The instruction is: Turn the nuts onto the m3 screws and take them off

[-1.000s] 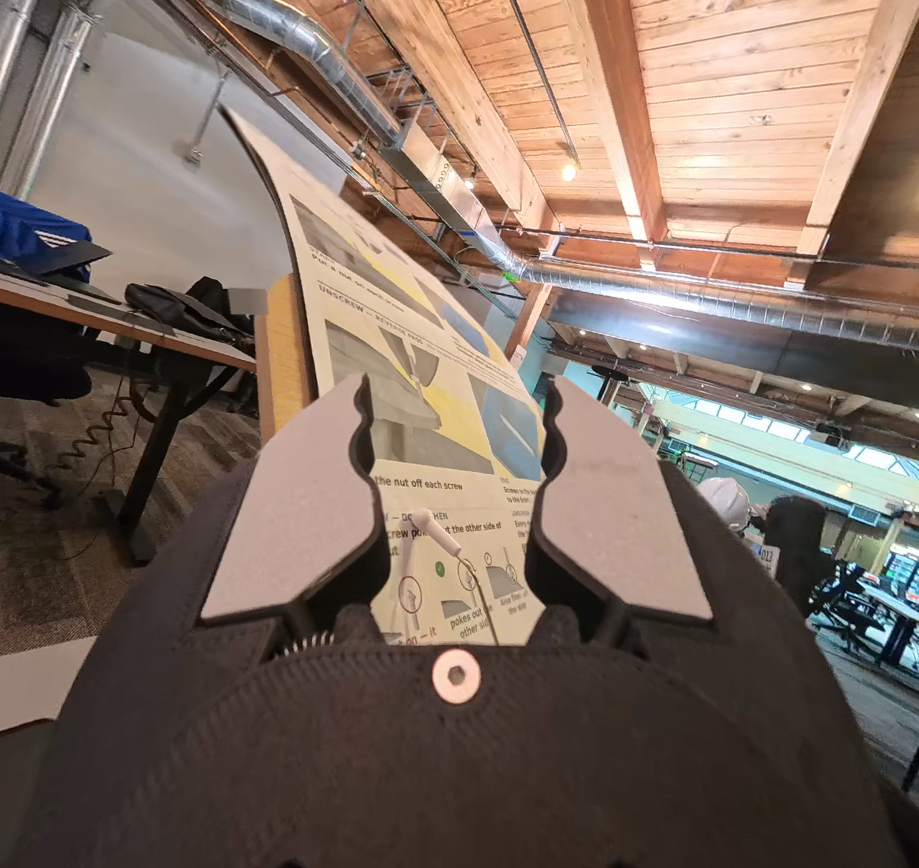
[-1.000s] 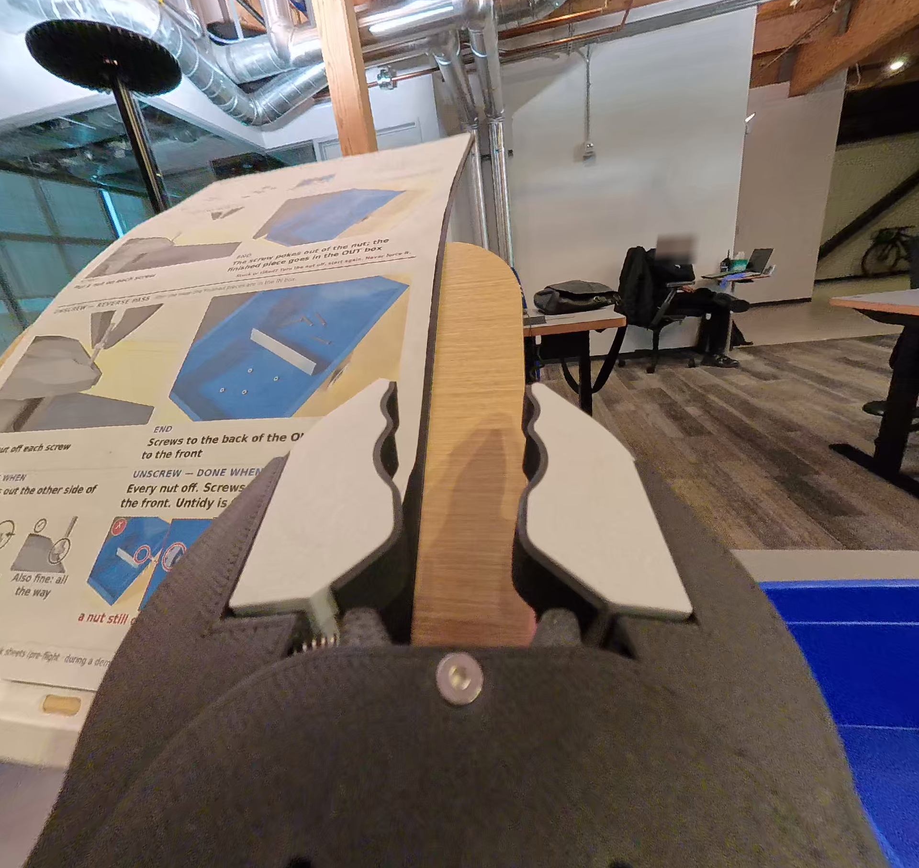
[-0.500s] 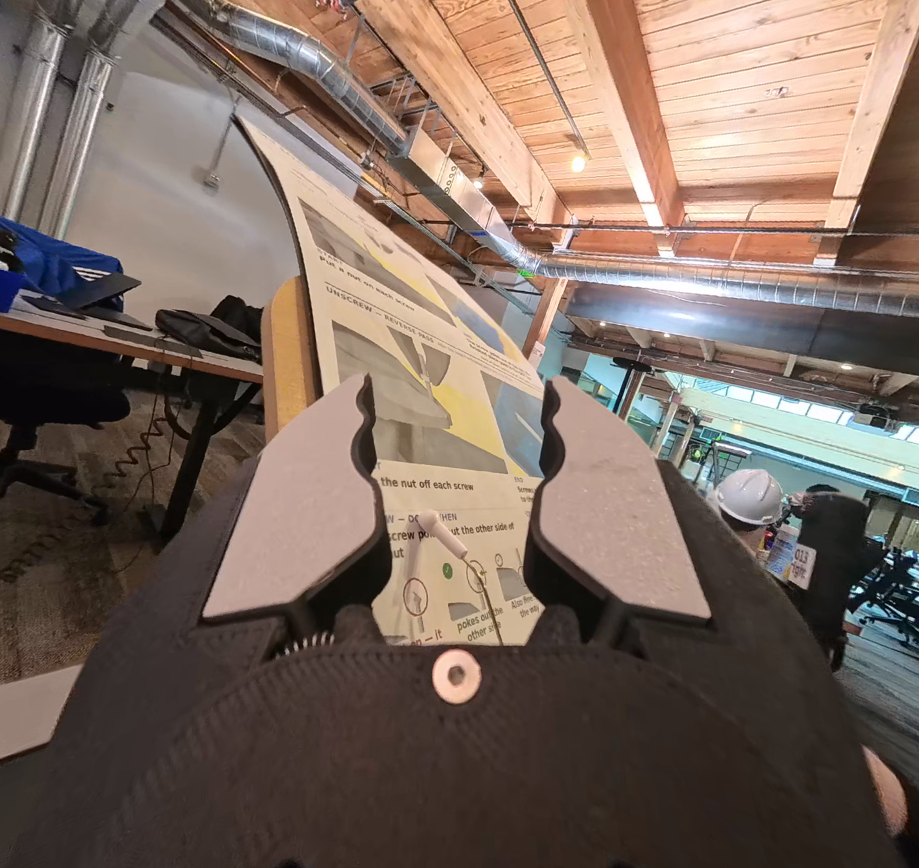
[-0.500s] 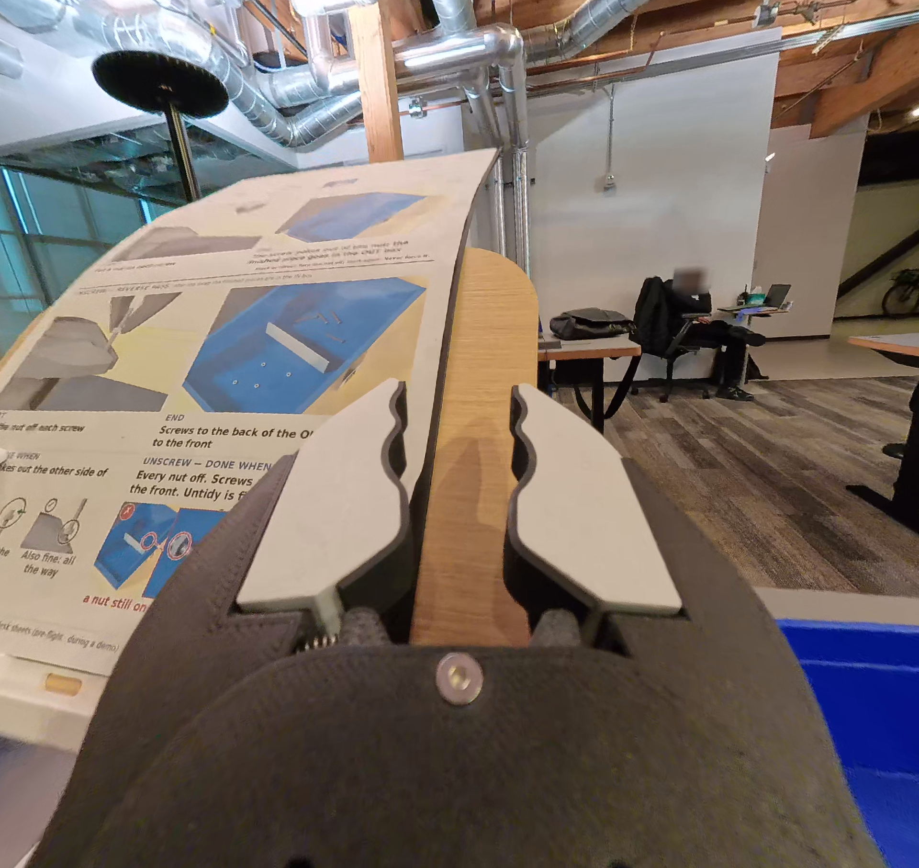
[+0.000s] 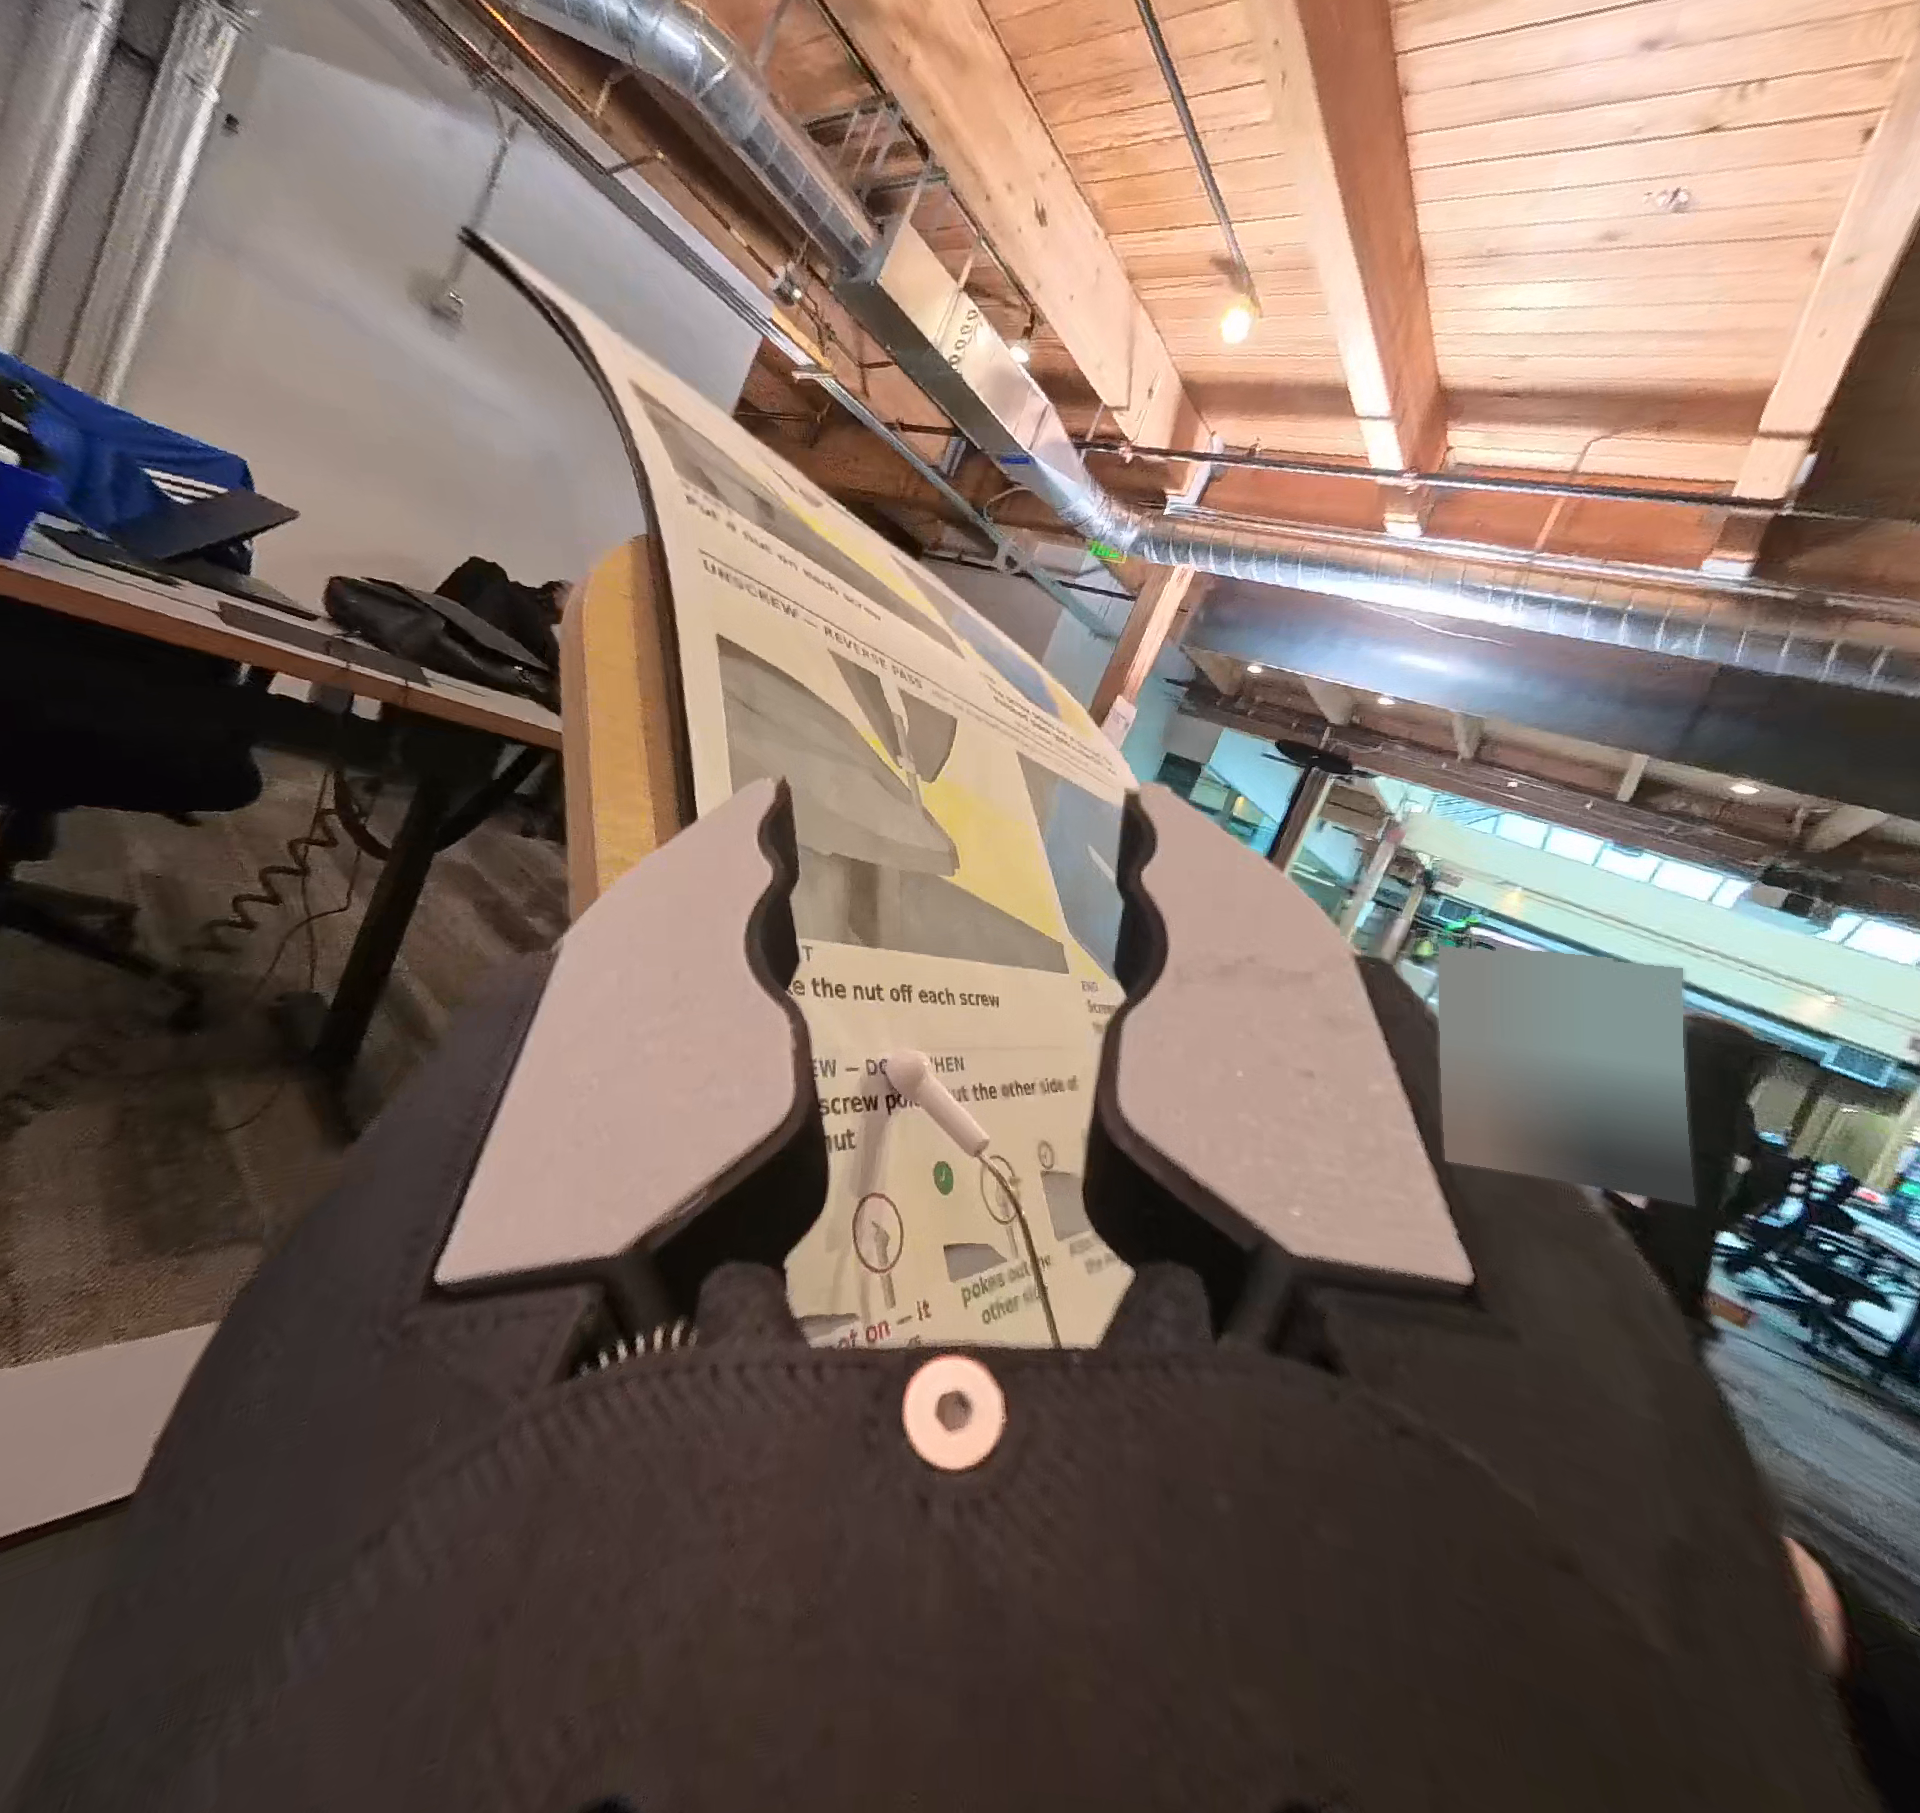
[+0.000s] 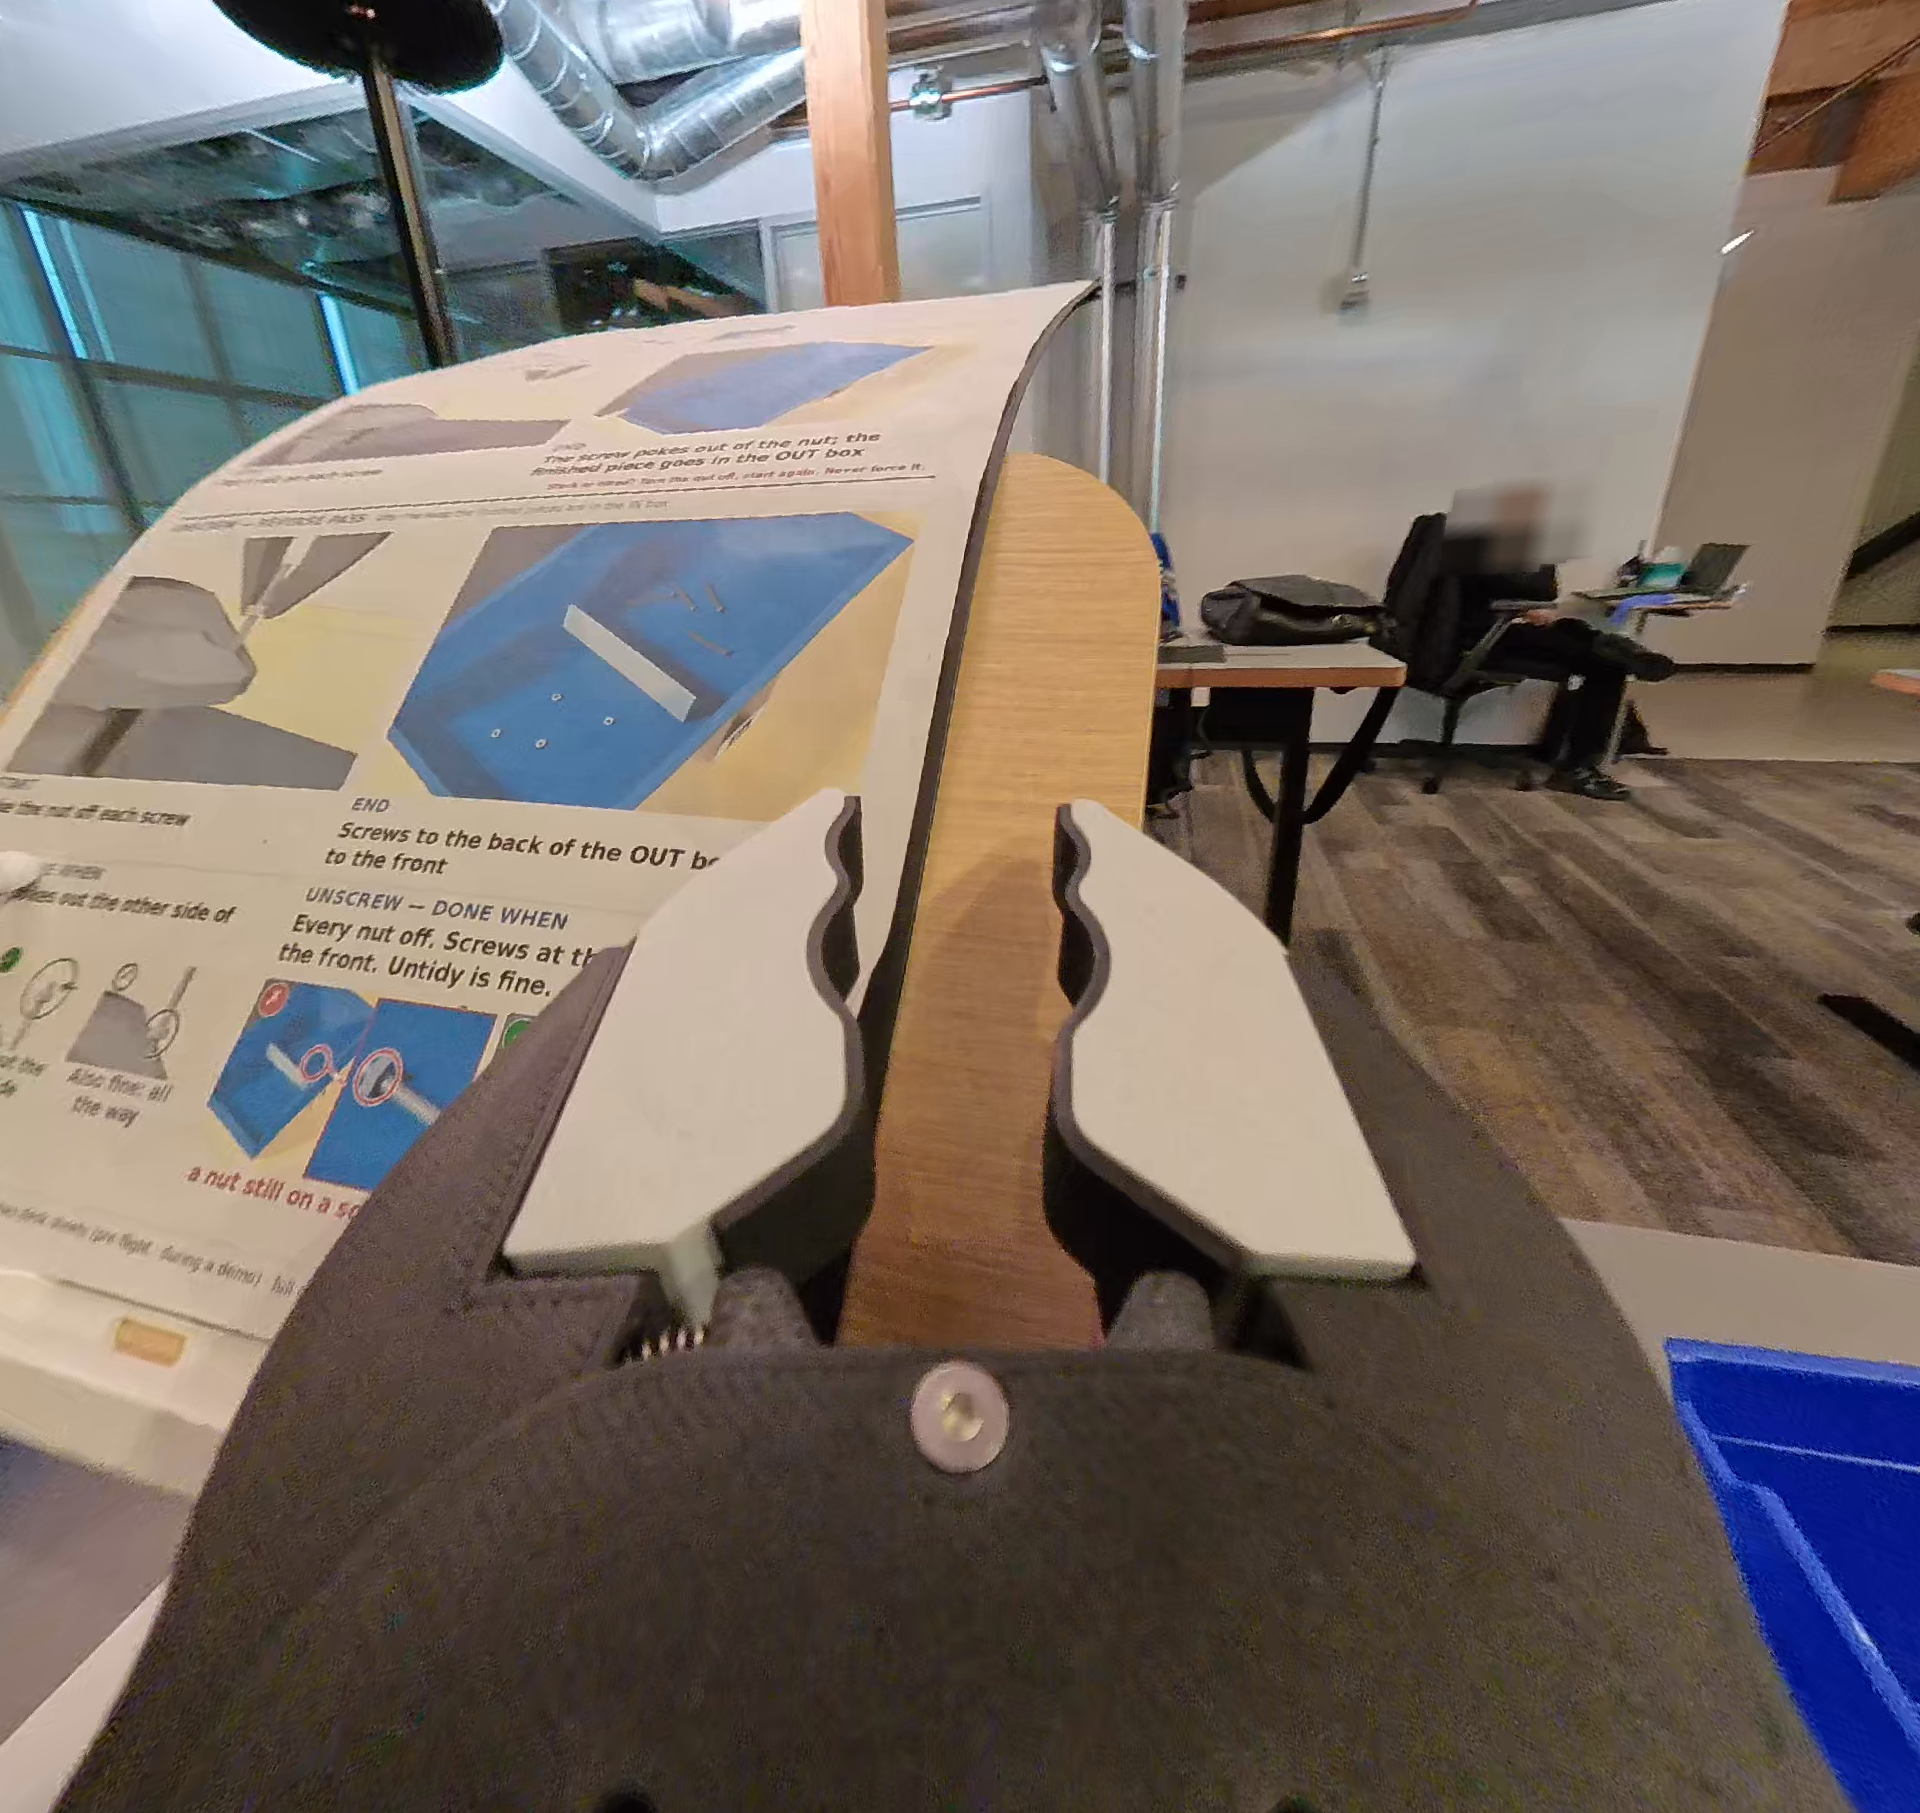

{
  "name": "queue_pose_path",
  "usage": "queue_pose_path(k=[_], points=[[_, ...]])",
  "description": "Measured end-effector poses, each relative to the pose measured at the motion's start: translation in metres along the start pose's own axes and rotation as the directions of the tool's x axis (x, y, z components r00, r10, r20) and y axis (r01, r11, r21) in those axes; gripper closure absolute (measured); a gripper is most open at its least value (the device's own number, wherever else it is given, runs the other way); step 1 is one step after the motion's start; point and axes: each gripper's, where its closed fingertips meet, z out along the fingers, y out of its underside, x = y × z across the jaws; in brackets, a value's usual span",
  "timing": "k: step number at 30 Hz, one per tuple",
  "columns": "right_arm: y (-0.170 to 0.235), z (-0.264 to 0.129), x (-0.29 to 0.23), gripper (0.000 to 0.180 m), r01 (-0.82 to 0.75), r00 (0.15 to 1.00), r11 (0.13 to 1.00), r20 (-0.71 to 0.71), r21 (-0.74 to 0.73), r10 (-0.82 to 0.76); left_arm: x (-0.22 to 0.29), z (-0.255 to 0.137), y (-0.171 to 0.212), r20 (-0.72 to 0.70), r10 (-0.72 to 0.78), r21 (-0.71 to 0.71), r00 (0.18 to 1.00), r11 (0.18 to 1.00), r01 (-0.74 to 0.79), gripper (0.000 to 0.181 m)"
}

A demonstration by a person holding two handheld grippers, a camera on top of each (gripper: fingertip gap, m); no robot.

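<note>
Left gripper spread wide before curled instruction sheet, right gripper parted, empty, facing wooden board, blue bin at lower right.

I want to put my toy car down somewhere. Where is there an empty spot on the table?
A bare grey strip of table runs just behind the blue bin, at the right. Another bare patch lies low on the left, below the instruction sheet. The middle is crowded: the sheet and the wooden board stand there.

Left gripper and right gripper: jaws parted, tilted upward.
</note>
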Motion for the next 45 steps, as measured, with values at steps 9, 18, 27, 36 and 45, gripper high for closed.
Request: queue_pose_path(k=[9,18,27,36,45], points=[[-0.054,-0.075,0.025,0.139,0.185,0.982,0.980,-0.059,0.066,-0.182,0.043,-0.063,-0.027,0.027,0.293,-0.030,0.956,0.956,-0.292,0.121],[0.004,-0.186,-0.042,0.153,0.276,0.955,0.961,0.106,0.018,-0.277,0.117,-0.142,0.069,-0.099,0.454,-0.273,0.886,0.843,-0.463,0.097],[0.119,-0.191,-0.149,0.180,0.264,0.899,0.935,0.411,-0.238,-0.149,0.120,-0.174,0.182,-0.201,0.436,-0.462,0.877,0.747,-0.477,0.165],[0.147,-0.168,-0.176,0.152,0.402,0.869,0.879,0.409,-0.257,-0.278,0.093,-0.171,0.194,-0.165,0.596,-0.518,0.786,0.625,-0.583,0.156],[0.147,-0.168,-0.169,0.132,0.443,0.853,0.866,0.407,-0.232,-0.327,0.073,-0.148,0.202,-0.121,0.662,-0.551,0.739,0.575,-0.605,0.112]])
